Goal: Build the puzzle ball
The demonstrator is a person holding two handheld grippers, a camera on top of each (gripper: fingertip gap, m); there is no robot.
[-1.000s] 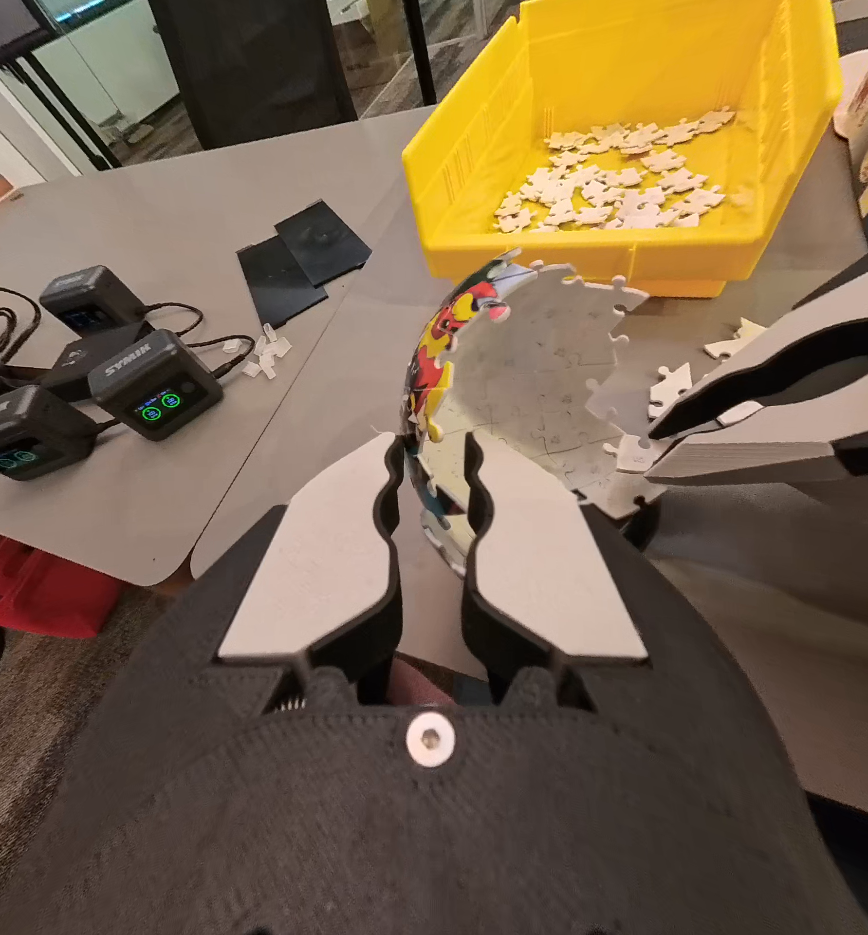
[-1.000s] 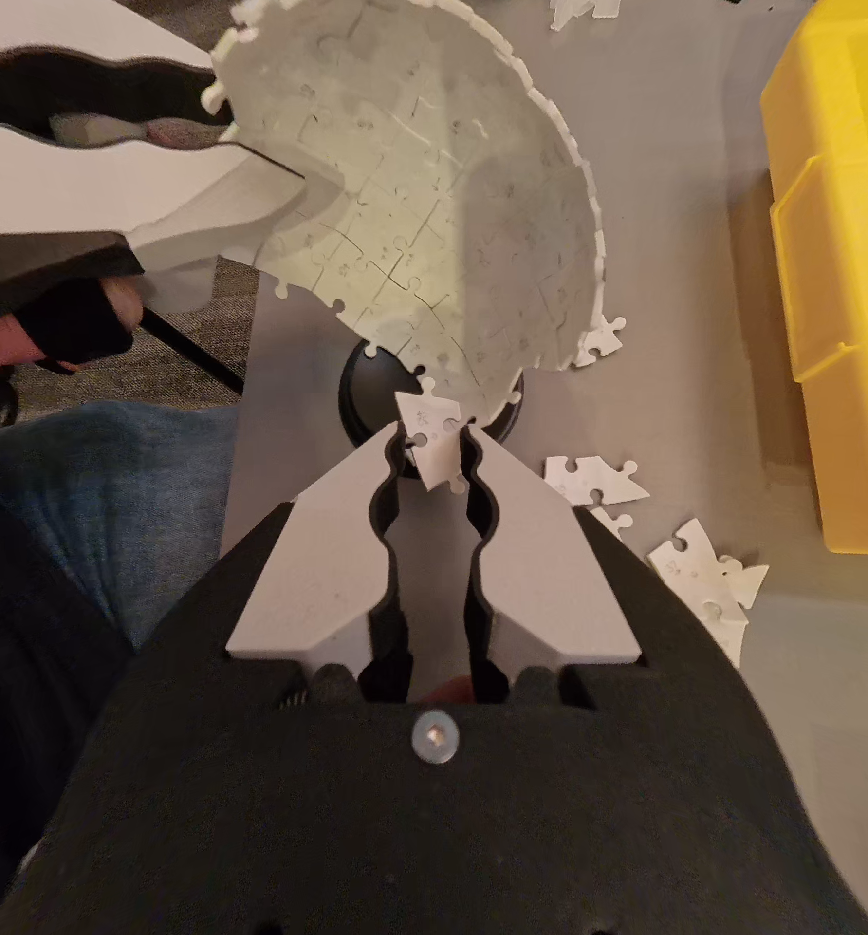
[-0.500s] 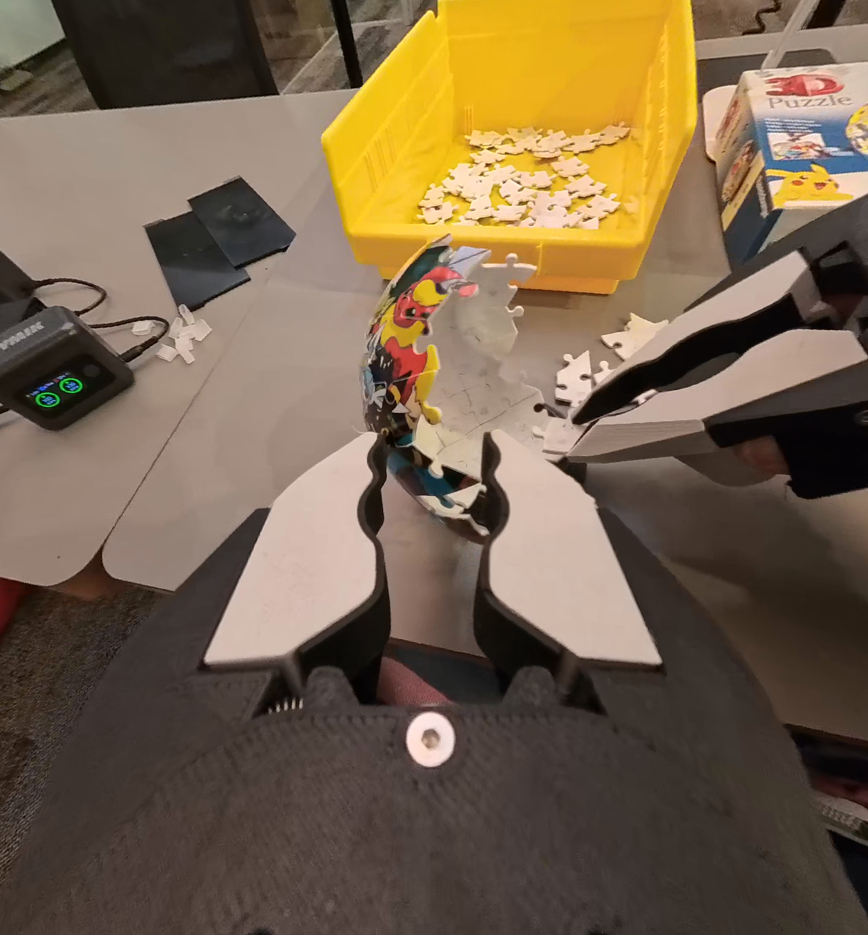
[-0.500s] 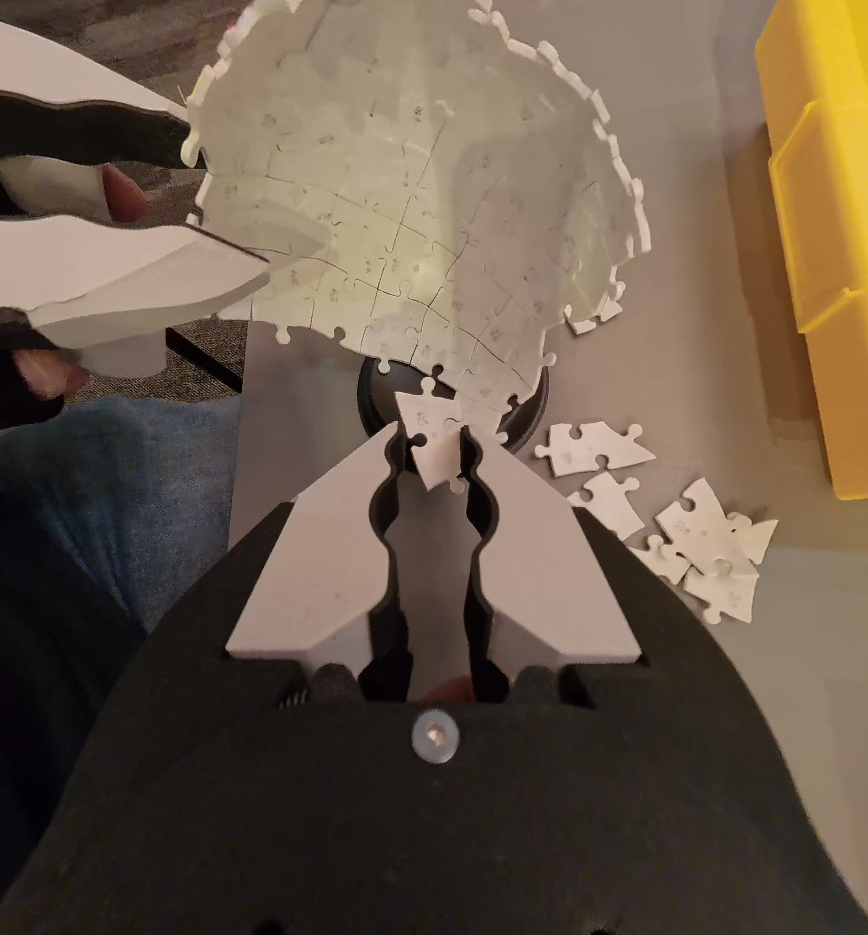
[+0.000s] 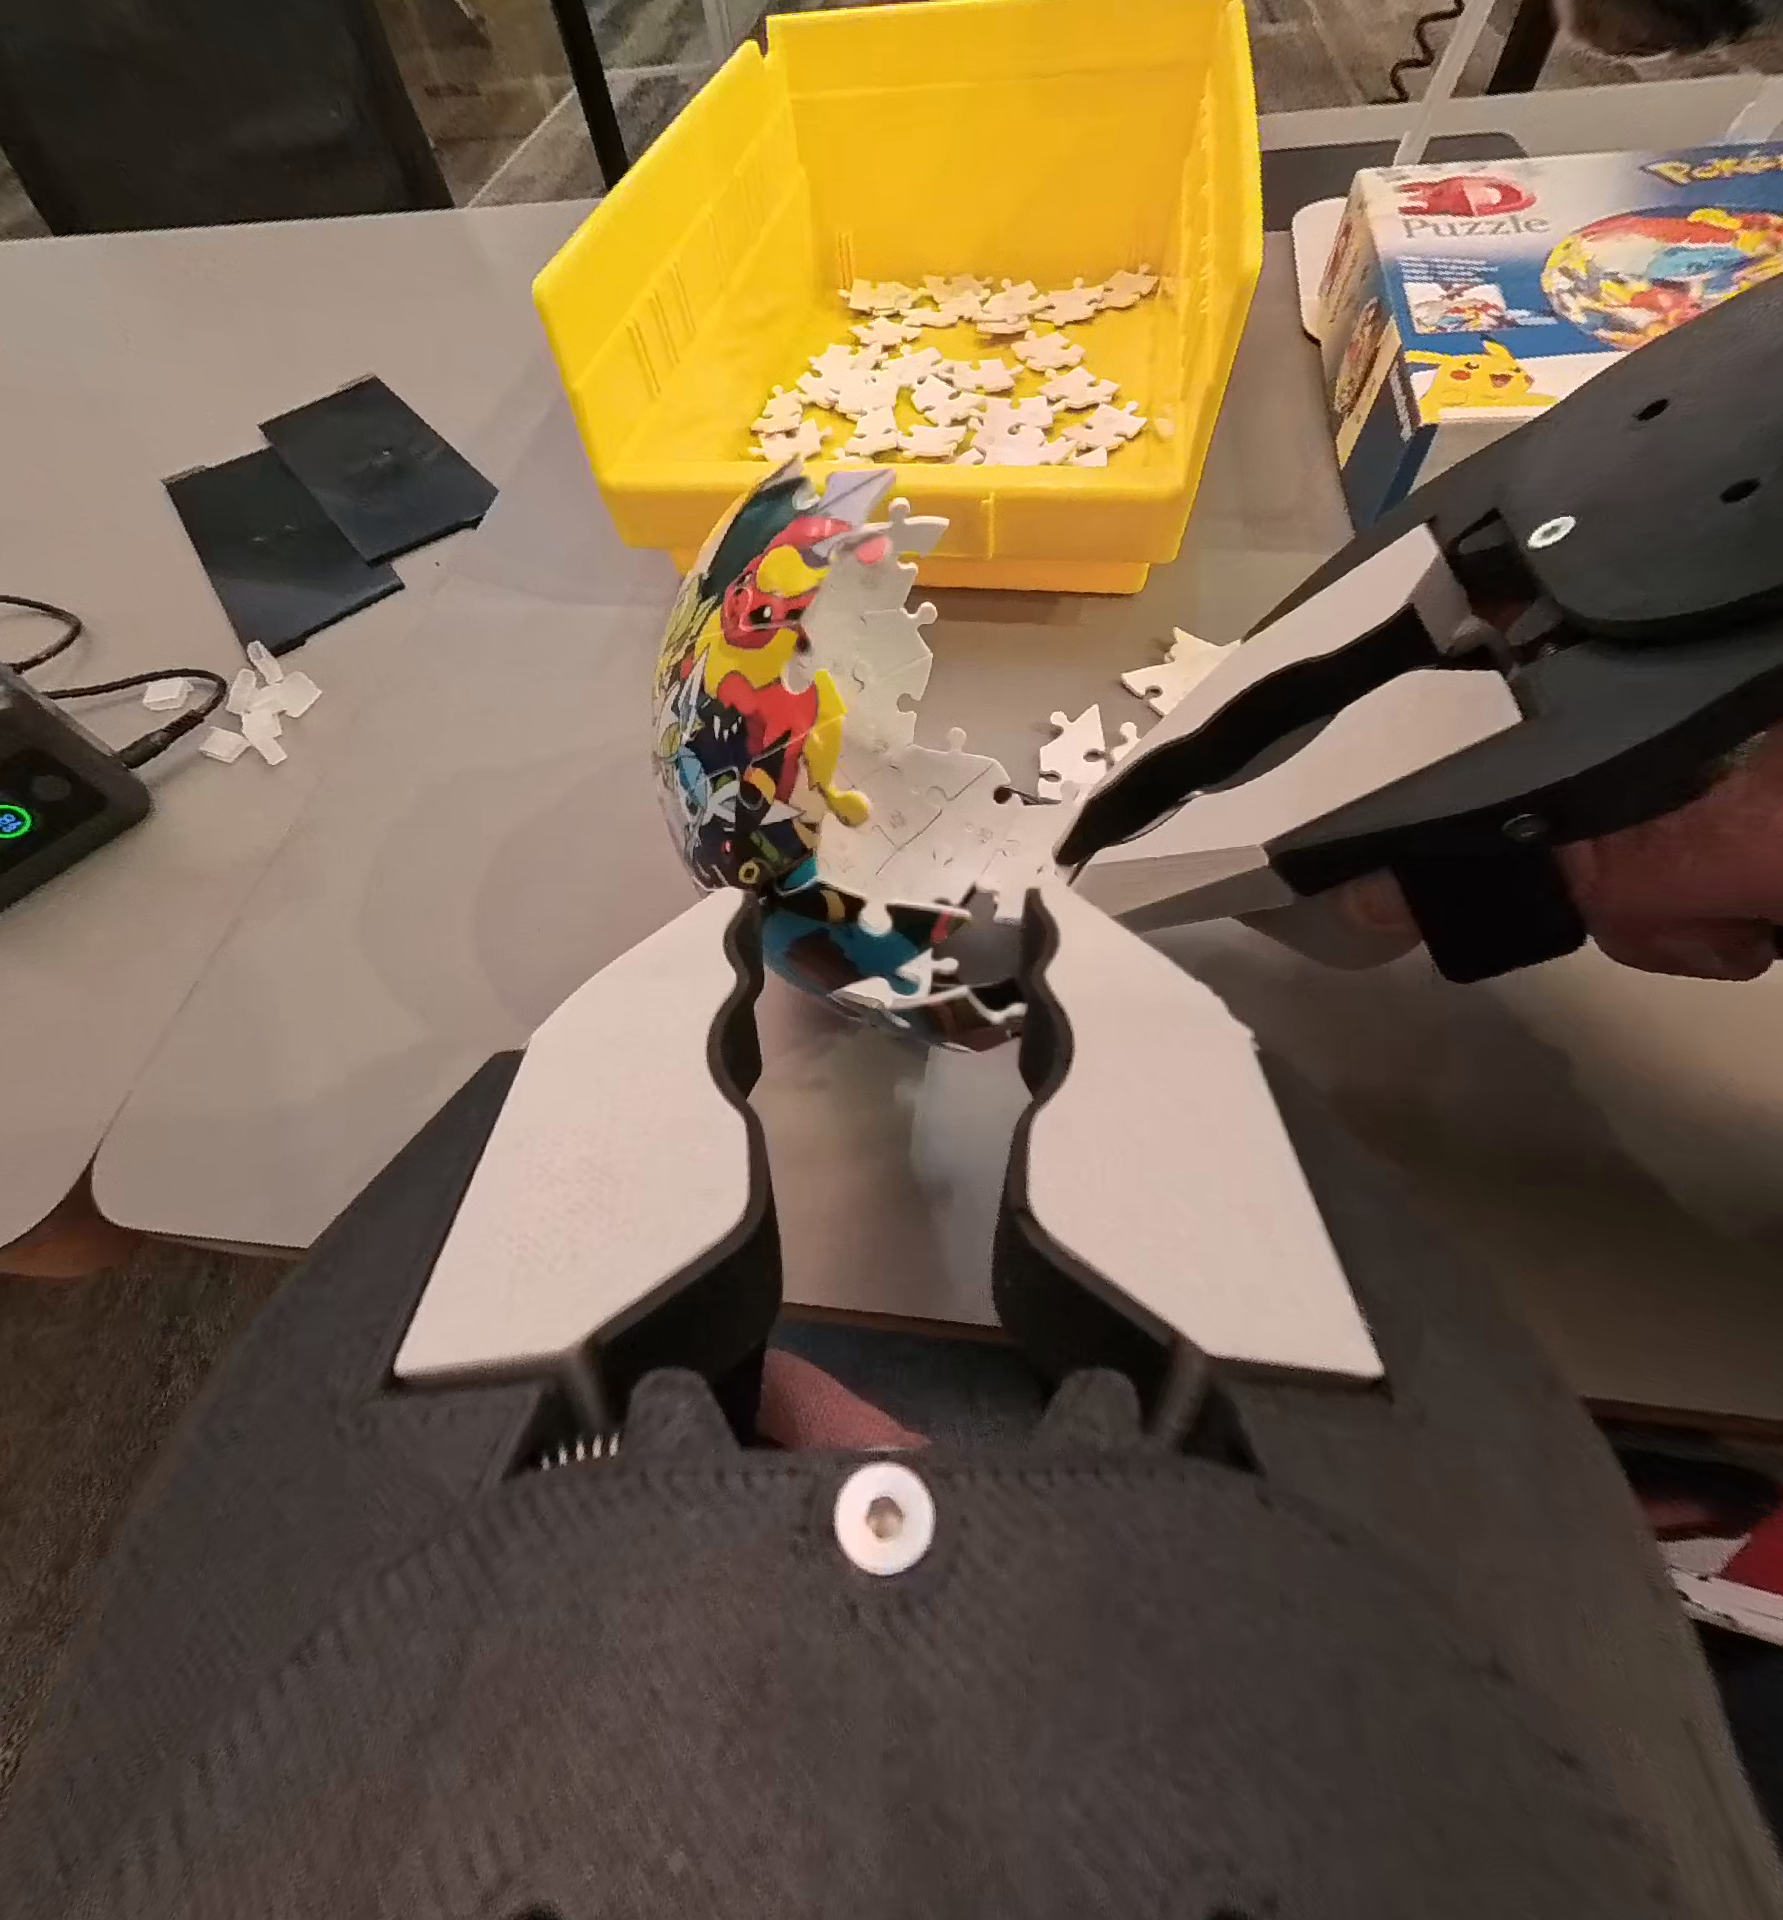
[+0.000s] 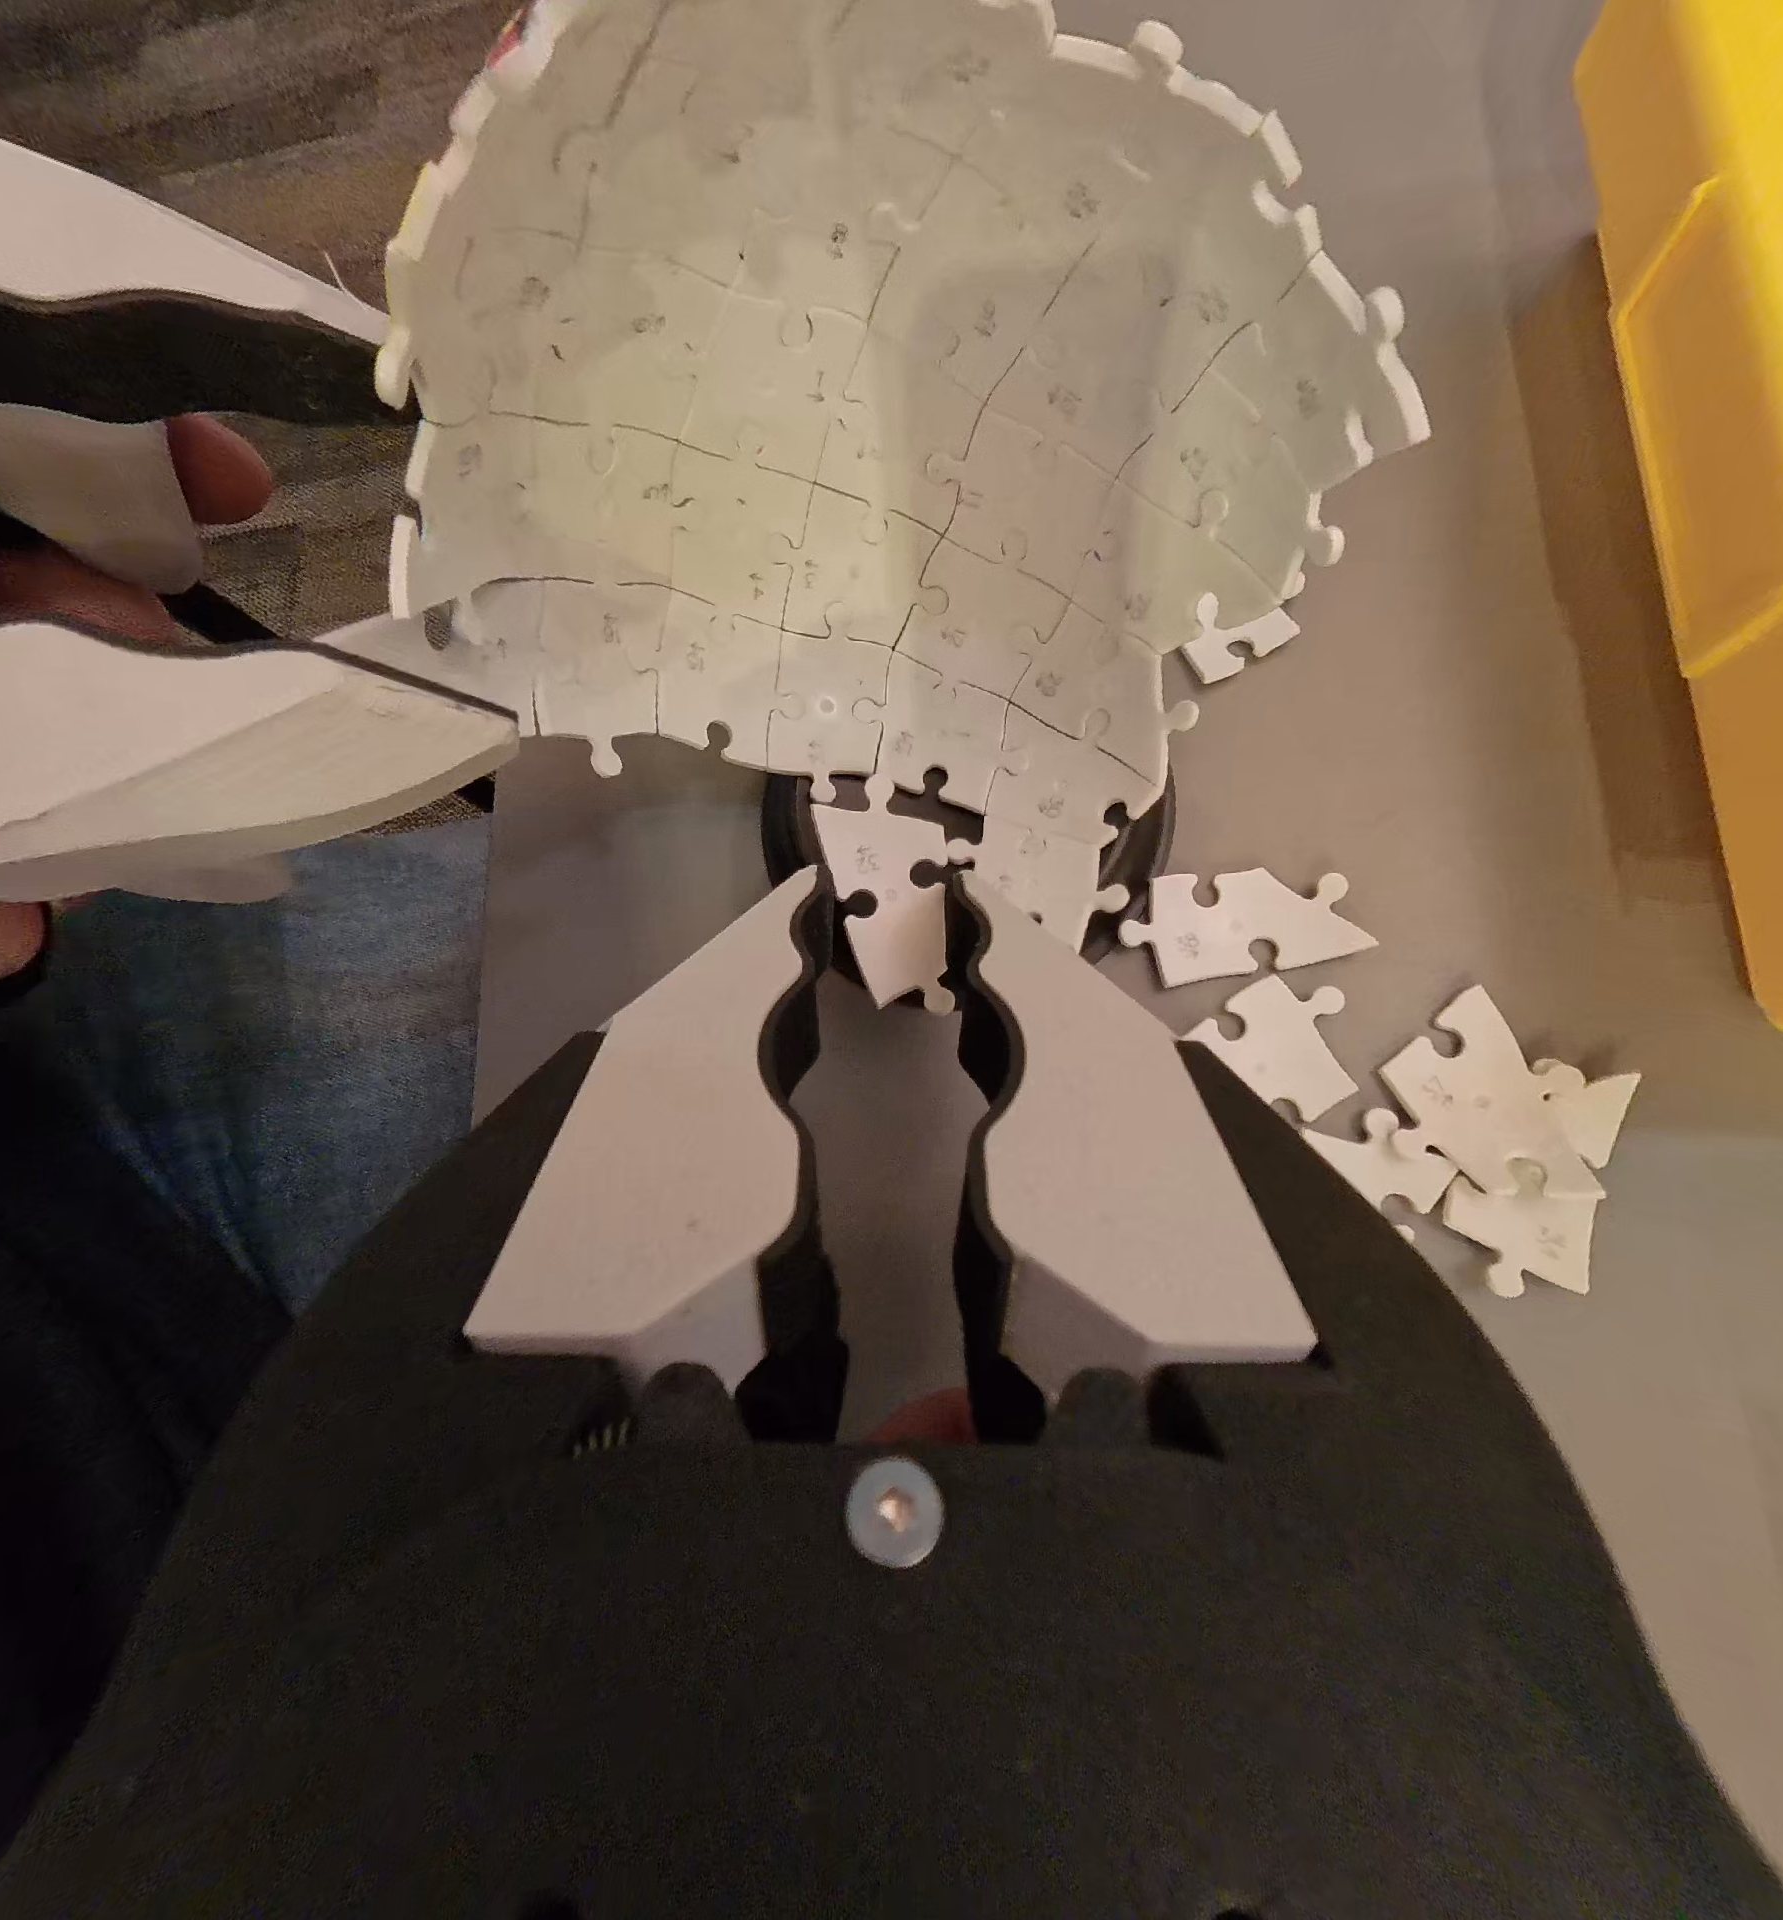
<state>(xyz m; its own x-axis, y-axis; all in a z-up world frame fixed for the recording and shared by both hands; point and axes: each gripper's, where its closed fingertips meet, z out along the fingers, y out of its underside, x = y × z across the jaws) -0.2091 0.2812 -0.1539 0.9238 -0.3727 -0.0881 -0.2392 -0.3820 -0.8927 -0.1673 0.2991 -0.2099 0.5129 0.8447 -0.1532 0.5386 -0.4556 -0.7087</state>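
Note:
The half-built puzzle ball (image 5: 762,727) stands on a black stand (image 6: 1141,831) near the table's front edge, printed side to the left, white hollow (image 6: 866,416) facing the right gripper. My left gripper (image 5: 889,925) is open, its tips on either side of the ball's lower part. Its fingers (image 6: 243,748) show at the ball's left rim in the right wrist view. My right gripper (image 6: 887,894) is shut on a white puzzle piece (image 6: 892,914) and holds it against the ball's lower rim. It also shows in the left wrist view (image 5: 1063,852).
Loose white pieces (image 6: 1251,925) lie right of the stand. A yellow bin (image 5: 679,343) with several pieces (image 5: 970,384) stands behind the ball, the puzzle box (image 5: 1489,281) to its right. Black devices (image 5: 4,800), dark sheets (image 5: 326,509) and small clips (image 5: 258,696) lie at left. About 8 centimetres separates my left fingertips from my right.
My left gripper has let go of the ball's edge and opened wide, swinging round to the right. My right gripper keeps its piece at the ball's lower rim.

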